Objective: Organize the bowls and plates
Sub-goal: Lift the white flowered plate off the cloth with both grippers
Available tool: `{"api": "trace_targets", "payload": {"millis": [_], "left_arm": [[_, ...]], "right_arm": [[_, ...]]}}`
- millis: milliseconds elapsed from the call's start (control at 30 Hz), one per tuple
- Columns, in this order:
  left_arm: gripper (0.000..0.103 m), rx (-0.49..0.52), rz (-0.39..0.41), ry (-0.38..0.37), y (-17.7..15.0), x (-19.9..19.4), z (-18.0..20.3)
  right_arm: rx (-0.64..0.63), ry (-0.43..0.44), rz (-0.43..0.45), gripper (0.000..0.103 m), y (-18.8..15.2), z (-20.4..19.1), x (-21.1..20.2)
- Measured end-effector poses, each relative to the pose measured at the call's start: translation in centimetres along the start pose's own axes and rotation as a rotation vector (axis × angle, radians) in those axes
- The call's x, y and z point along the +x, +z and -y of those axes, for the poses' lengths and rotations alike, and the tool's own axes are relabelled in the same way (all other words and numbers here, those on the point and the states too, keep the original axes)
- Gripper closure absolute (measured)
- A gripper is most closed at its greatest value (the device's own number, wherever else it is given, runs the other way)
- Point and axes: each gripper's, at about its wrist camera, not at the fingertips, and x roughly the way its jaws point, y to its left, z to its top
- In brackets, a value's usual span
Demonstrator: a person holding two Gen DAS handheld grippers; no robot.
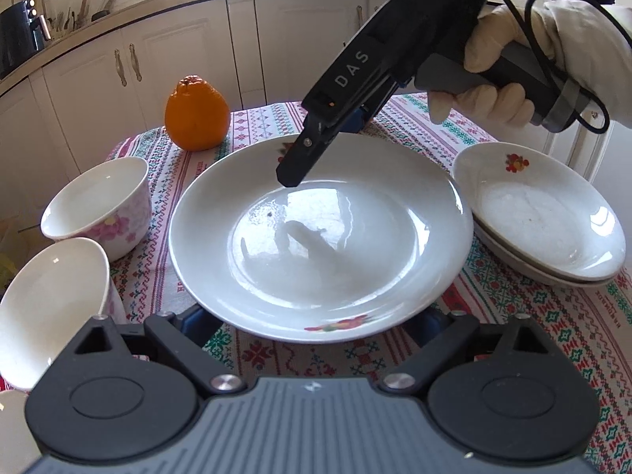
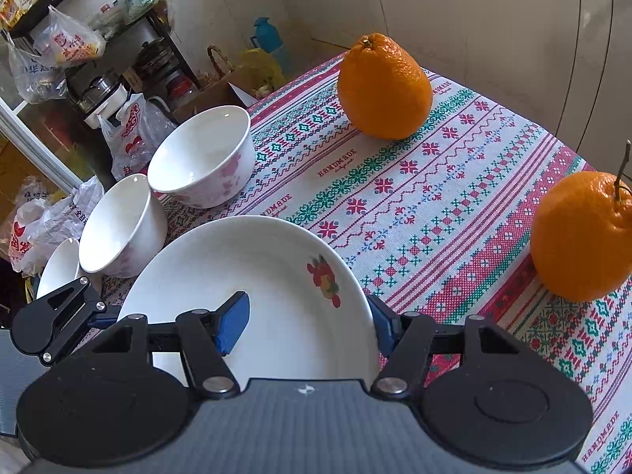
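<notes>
The big plate point(image 1: 395, 173) hangs over the middle of the patterned table point(image 2: 454, 181), mid-move I'd say. The right gripper point(image 2: 308, 326) is clamped on its far rim, and the left gripper point(image 1: 314, 326) is spread loose under the near edge. Next it needs stacking with the smaller plates point(image 1: 553, 213), which only the left wrist view shows; only the right shows a second orange point(image 2: 580, 237).

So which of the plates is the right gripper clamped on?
The large plate in the middle, its far rim pinched by the right gripper; the stacked smaller plates sit untouched beside it.
</notes>
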Motion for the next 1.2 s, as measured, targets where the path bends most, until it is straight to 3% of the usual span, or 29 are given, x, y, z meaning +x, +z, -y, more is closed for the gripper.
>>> {"api": "trace_targets", "payload": {"millis": [633,1200], "left_arm": [[0.009,0.088,0.028,-0.072,0.9,-3.8,2.7],[0.009,0.215,0.015,-0.226,1.8,-3.2,8.1]], "right_arm": [[0.040,-0.028,0.084,0.034,-4.4,-1.6,-6.1],[0.158,-0.136,0.146,0.033,-12.1,0.3,-11.8]]}}
